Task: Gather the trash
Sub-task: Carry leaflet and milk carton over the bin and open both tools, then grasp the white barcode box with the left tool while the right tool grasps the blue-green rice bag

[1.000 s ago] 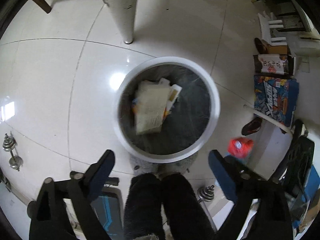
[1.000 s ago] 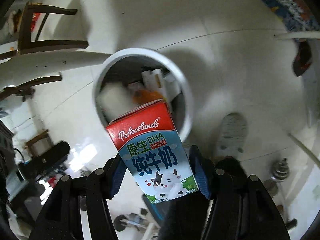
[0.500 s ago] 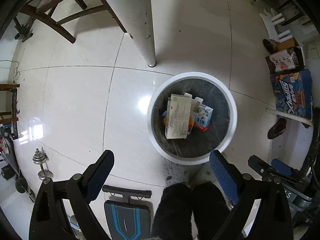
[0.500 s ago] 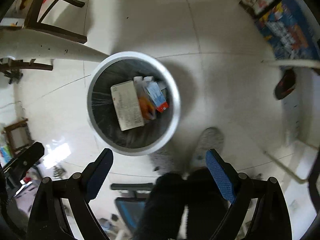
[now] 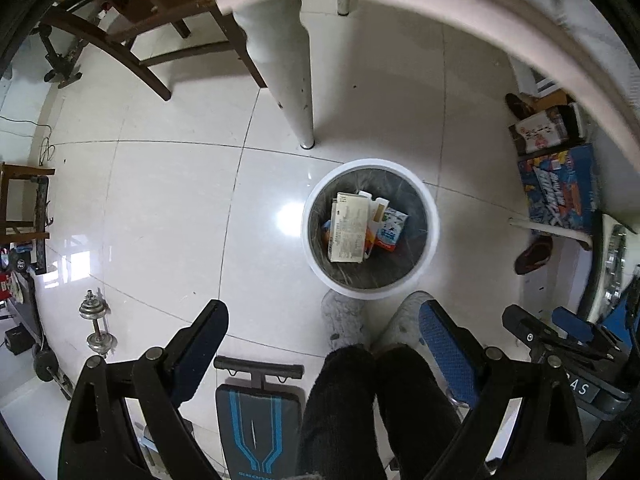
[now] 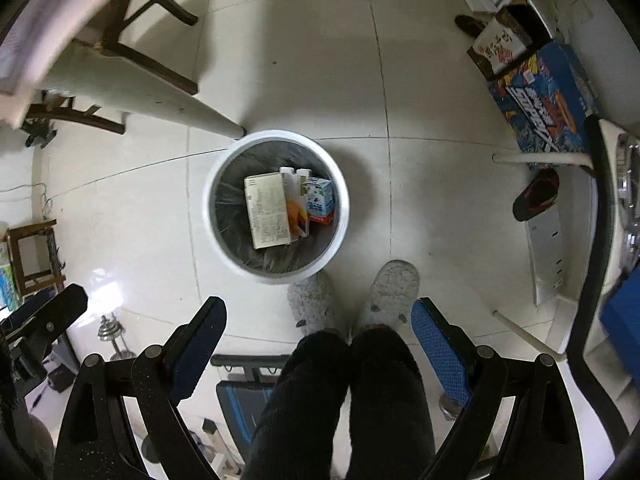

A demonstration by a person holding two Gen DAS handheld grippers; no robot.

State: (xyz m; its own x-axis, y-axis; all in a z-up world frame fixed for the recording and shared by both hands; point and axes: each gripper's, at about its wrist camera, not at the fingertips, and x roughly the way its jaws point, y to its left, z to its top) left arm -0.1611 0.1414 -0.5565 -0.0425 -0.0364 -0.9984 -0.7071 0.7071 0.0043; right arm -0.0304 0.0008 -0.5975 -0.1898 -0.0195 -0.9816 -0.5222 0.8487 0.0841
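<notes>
A round white trash bin point(image 5: 430, 216) point(image 6: 212, 216) with a dark liner stands on the tiled floor far below both grippers. Inside lie a beige box point(image 5: 349, 227) point(image 6: 267, 211), an orange-and-white carton point(image 6: 297, 212) and the blue-and-red milk carton point(image 5: 391, 229) point(image 6: 319, 200). My left gripper point(image 5: 323, 320) points straight down, open and empty. Open as well, my right gripper point(image 6: 318, 318) holds nothing between its blue pads.
The person's dark trouser legs and grey slippers point(image 5: 345, 322) point(image 6: 394, 290) stand beside the bin. A white table leg point(image 5: 296, 80), wooden chairs point(image 5: 132, 32), dumbbells point(image 5: 96, 324), a blue-black bench point(image 5: 258, 412) and boxes point(image 5: 560, 188) surround the spot.
The right gripper opened and let the milk carton fall into the bin. Both grippers rose well above the bin, which now looks smaller.
</notes>
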